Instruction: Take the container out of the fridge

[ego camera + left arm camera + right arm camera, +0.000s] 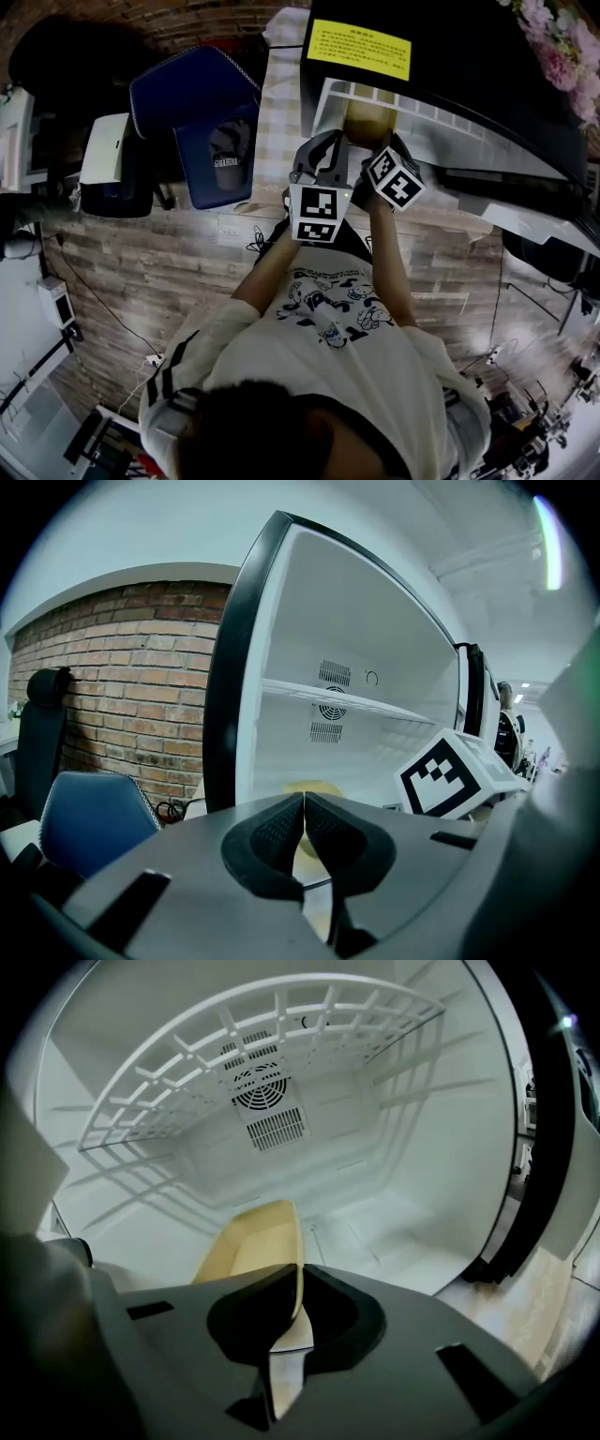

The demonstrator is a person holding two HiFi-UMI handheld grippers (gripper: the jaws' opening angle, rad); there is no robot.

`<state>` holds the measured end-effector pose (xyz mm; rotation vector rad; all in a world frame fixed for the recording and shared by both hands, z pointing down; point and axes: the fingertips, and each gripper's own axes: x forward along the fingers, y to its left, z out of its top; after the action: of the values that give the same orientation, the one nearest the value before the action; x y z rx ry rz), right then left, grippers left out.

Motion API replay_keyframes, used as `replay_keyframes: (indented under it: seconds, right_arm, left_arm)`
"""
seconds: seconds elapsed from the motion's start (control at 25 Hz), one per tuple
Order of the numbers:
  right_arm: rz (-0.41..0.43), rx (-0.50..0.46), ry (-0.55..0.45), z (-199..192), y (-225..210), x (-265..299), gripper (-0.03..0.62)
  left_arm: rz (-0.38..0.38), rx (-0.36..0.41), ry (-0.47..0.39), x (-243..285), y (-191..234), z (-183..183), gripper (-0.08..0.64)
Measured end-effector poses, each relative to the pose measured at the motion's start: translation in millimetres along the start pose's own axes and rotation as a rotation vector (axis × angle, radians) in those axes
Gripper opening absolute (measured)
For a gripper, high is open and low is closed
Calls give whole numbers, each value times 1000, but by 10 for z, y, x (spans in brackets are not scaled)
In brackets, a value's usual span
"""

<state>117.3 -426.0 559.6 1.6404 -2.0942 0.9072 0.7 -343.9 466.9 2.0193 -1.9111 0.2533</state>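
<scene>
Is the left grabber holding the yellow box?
No, the left gripper has its jaws pressed together with nothing between them; the right gripper pinches the yellow container by its wall.

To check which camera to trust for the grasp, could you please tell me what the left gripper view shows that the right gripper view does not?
Left gripper view only: the brick wall, the other gripper's marker cube, the left gripper with jaws shut on nothing. Right gripper view only: the right gripper with jaws clamped on the wall of the yellow container, the wire shelf from below. Both: the interior of the fridge, its rear vent, the container.
</scene>
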Motion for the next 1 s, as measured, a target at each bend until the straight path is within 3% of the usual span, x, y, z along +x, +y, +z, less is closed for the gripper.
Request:
replay_keyframes:
  seconds: [0.52, 1.0]
  right_arm:
    - [-52, 108, -52, -185, -158, -598, 43]
    - [-118, 152, -90, -466, -288, -1122, 43]
  left_arm:
    - [-80, 36, -8, -292, -125, -57, 20]
    - [-177, 68, -4, -536, -303, -178, 20]
